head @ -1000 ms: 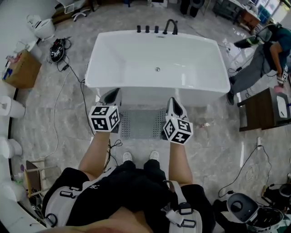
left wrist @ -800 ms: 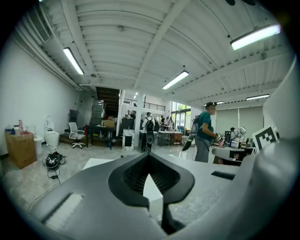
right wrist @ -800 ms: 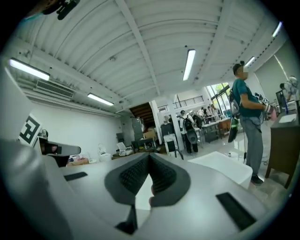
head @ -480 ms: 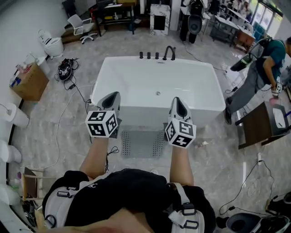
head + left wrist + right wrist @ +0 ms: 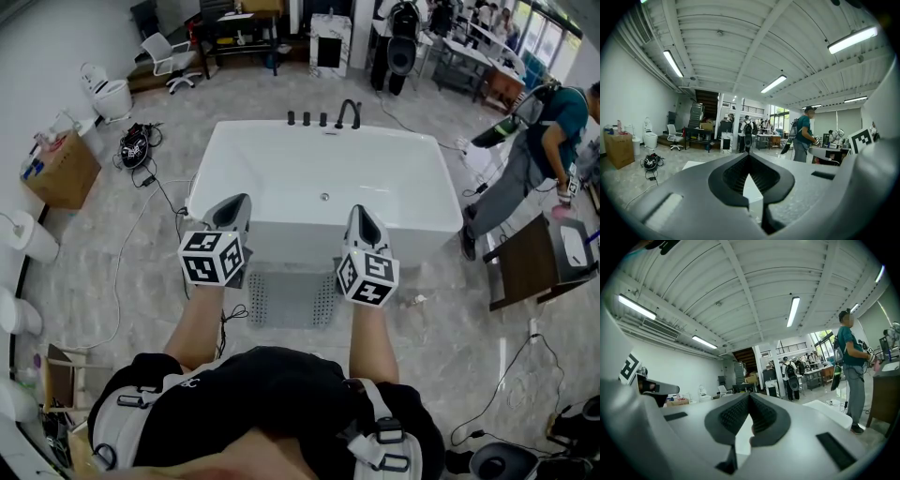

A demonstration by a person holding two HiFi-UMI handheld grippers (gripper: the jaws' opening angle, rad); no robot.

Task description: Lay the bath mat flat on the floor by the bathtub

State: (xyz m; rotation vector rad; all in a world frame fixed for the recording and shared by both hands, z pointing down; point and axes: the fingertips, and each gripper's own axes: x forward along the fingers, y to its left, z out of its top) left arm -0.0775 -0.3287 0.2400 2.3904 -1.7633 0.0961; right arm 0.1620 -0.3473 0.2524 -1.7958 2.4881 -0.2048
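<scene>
The grey perforated bath mat (image 5: 292,298) lies flat on the marble floor, right against the front wall of the white bathtub (image 5: 323,131). My left gripper (image 5: 234,208) and right gripper (image 5: 361,217) hang side by side above the mat's left and right ends, pointing toward the tub. In the left gripper view the left gripper (image 5: 749,157) has its jaws shut with nothing between them. The right gripper (image 5: 749,397) in its own view is likewise shut and empty. Both gripper views look level across the room over the tub rim (image 5: 834,411).
A black faucet (image 5: 349,52) stands at the tub's far rim. A person in a teal shirt (image 5: 553,122) bends at the right beside a dark table (image 5: 534,258). A cardboard box (image 5: 61,169), a toilet (image 5: 103,89) and floor cables (image 5: 131,145) are on the left.
The head view has tilted up, so more of the room behind the tub shows and my feet have left the picture. Both grippers stay shut above the mat, nearly unmoved.
</scene>
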